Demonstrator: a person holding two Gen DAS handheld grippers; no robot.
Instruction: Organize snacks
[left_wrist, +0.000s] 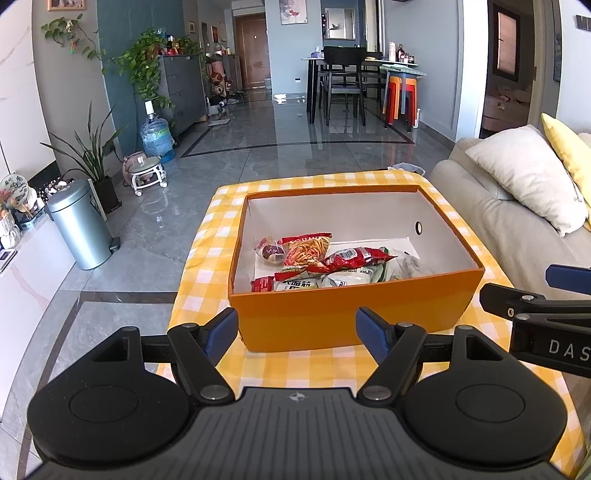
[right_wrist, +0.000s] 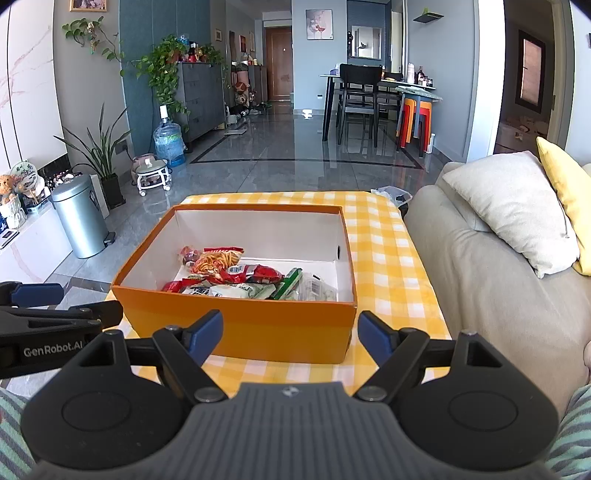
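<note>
Left gripper (left_wrist: 296, 334) wide open w/ nothing in it. Orange box (left_wrist: 332, 314) sits mid table on yellow check cloth (left_wrist: 207, 236), snack packets (left_wrist: 317, 264) piled inside. Right gripper (right_wrist: 290, 334) open too, empty.

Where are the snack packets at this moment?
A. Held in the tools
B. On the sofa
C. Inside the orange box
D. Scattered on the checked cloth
C: the snack packets lie heaped inside the orange box; none shows on the checked cloth around it.
</note>
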